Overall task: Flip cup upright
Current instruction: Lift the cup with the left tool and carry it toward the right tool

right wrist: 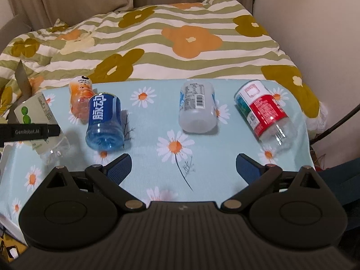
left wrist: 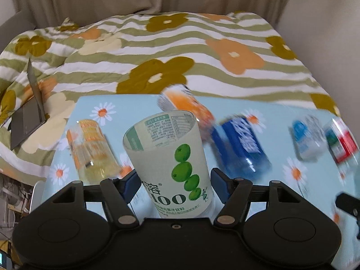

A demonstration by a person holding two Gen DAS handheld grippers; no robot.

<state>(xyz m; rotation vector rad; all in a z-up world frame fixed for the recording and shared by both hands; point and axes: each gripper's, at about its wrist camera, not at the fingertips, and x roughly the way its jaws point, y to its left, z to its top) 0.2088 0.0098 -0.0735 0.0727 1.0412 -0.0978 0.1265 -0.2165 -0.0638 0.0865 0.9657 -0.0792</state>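
As seen through the left wrist camera, my left hand-held gripper [left wrist: 174,186] clasped the green-label cup [left wrist: 171,157] between its two blue pads [left wrist: 129,185], low on the cup's body. The cup's open mouth pointed up and away from the lens, tilted slightly, so its inner wall and printed label were visible. Whether its base touched the table [left wrist: 281,180] I could not tell, since the gripper body hid it. Behind the cup, blurred, lay a yellow-orange cup [left wrist: 92,150] to the left, an orange cup [left wrist: 186,105] and a blue cup [left wrist: 243,146] to the right, with a pale blue cup [left wrist: 308,137] and a red-label cup [left wrist: 342,141] farther right. A floral quilt [left wrist: 180,51] covered the bed beyond, with a half-open laptop [left wrist: 29,112] resting on it at the left.

Through the right wrist camera, my right hand-held gripper [right wrist: 183,168] hovered above the daisy-patterned table [right wrist: 157,117] with its fingers spread wide and nothing between them. The green-label cup [right wrist: 38,121] appeared at the far left, partly behind the left tool's black finger [right wrist: 29,131]. The orange cup [right wrist: 81,96] and blue cup [right wrist: 104,121] lay on their sides, touching; the pale blue cup [right wrist: 198,108] and red-label cup [right wrist: 263,112] lay well apart to the right.
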